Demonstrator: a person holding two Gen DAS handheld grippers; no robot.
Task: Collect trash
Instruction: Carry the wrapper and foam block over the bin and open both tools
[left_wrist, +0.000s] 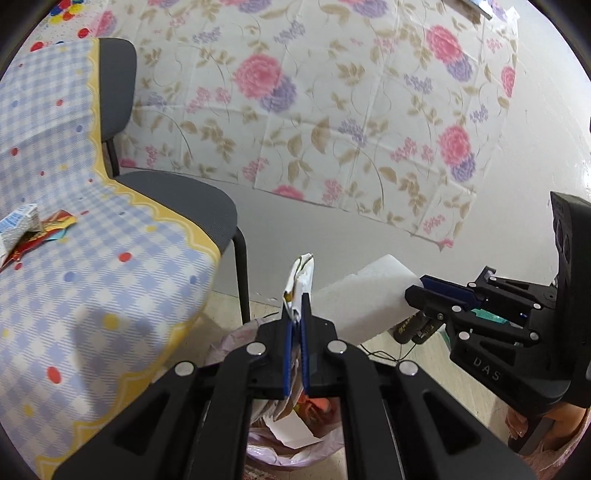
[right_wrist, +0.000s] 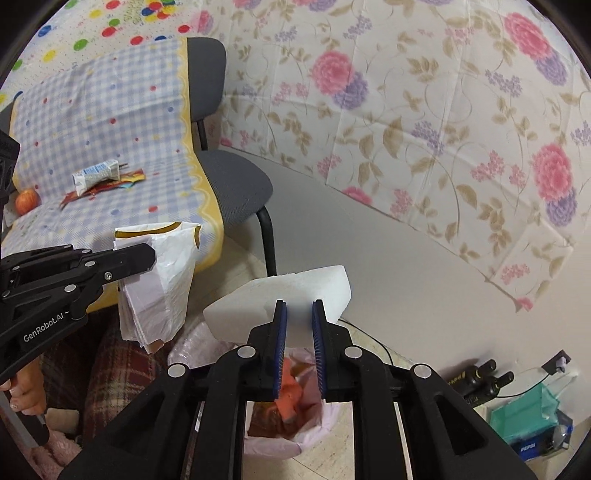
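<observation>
1. Left wrist view: the left gripper (left_wrist: 295, 317) has its blue pads pressed together on a crumpled white paper bag (left_wrist: 300, 284), which sticks up above the fingertips.
2. Below the left gripper sits a trash bin lined with a pale pink bag (left_wrist: 295, 454), already holding paper and orange wrappers.
3. Right wrist view: the right gripper (right_wrist: 298, 321) has its jaws a little apart, with a white foam block (right_wrist: 280, 295) lying across the fingertips. The pads (right_wrist: 281, 325) reach to the block's near edge; whether they still press on it I cannot tell.
4. The foam block hangs directly over the open trash bin (right_wrist: 192, 347), whose contents show between the right gripper's fingers.
5. From the right wrist view the paper bag (right_wrist: 166, 280) hangs down from the left gripper (right_wrist: 147, 258), left of the foam block and just beside the bin's rim.
6. More trash lies well apart on the checked cloth (right_wrist: 110, 110) draped over a grey chair (right_wrist: 236, 181): a flattened carton (right_wrist: 95, 178) on top of a red wrapper (right_wrist: 110, 186). An apple (right_wrist: 27, 201) sits near them to the left.
7. A floral sheet (right_wrist: 424, 110) covers the wall behind, and dark bottles (right_wrist: 480, 380) stand on the floor at the right.
</observation>
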